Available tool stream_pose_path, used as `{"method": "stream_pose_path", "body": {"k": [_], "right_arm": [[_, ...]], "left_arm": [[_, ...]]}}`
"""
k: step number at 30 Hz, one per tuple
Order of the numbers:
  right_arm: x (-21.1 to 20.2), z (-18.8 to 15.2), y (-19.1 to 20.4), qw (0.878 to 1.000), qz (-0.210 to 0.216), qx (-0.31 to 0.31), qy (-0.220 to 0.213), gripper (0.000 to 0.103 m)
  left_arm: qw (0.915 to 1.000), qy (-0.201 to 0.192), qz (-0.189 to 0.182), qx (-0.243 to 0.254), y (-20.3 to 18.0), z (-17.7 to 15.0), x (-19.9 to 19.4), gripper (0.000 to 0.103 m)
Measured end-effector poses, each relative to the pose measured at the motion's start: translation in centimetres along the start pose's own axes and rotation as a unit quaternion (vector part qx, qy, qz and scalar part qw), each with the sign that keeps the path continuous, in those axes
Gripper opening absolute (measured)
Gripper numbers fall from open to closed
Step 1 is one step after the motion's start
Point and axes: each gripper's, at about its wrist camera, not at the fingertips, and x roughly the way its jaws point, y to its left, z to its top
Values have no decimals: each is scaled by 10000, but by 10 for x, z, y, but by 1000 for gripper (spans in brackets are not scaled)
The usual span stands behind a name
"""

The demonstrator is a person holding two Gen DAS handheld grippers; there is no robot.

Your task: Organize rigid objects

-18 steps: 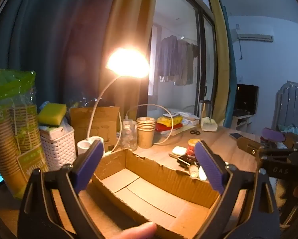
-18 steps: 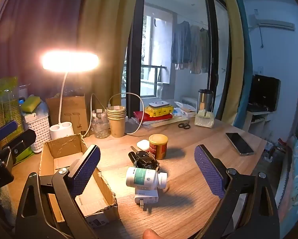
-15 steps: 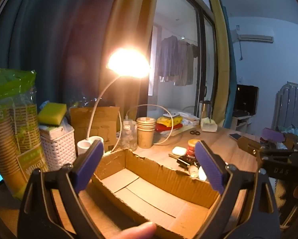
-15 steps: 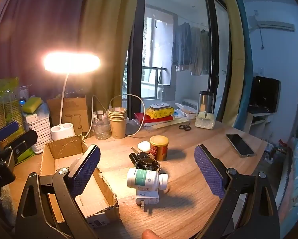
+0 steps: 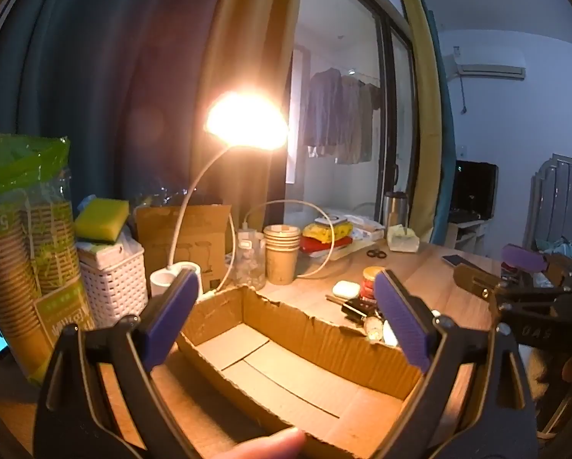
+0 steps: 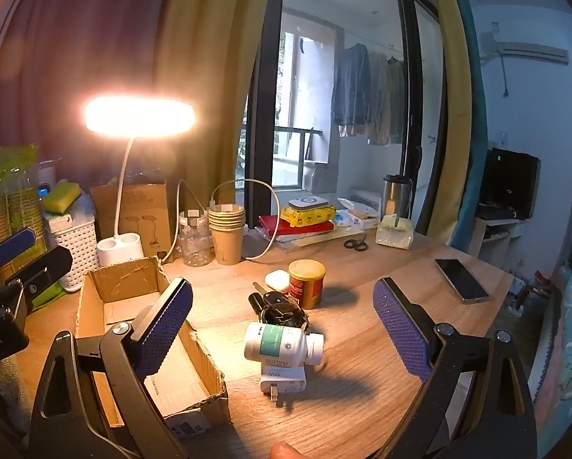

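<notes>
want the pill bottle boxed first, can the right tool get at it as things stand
Probably yes. The right tool is open and empty, and the pill bottle lies on its side straight ahead between the jaws' line, on top of a white plug. Nothing blocks the near side; black keys crowd only its far side.

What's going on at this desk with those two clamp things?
A person holds a gripper in each hand, both open and empty. The left gripper hovers over an empty cardboard box. The right gripper points at a white pill bottle lying on a white plug adapter, beside black keys and a red tin.
</notes>
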Motion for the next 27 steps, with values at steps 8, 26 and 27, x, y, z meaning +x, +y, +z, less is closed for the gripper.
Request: {"method": "stream_pose_path", "body": {"k": [8, 26, 27], "right_arm": [[5, -4, 4, 10000, -39, -33, -24, 97], [1, -3, 4, 9999, -10, -110, -81, 97], [0, -3, 5, 9999, 1, -119, -79, 97]], "left_arm": [[9999, 81, 57, 23, 0, -3, 5, 94], [9997, 199, 120, -4, 3, -4, 9, 94], [9997, 229, 76, -25, 3, -4, 9, 94]]}}
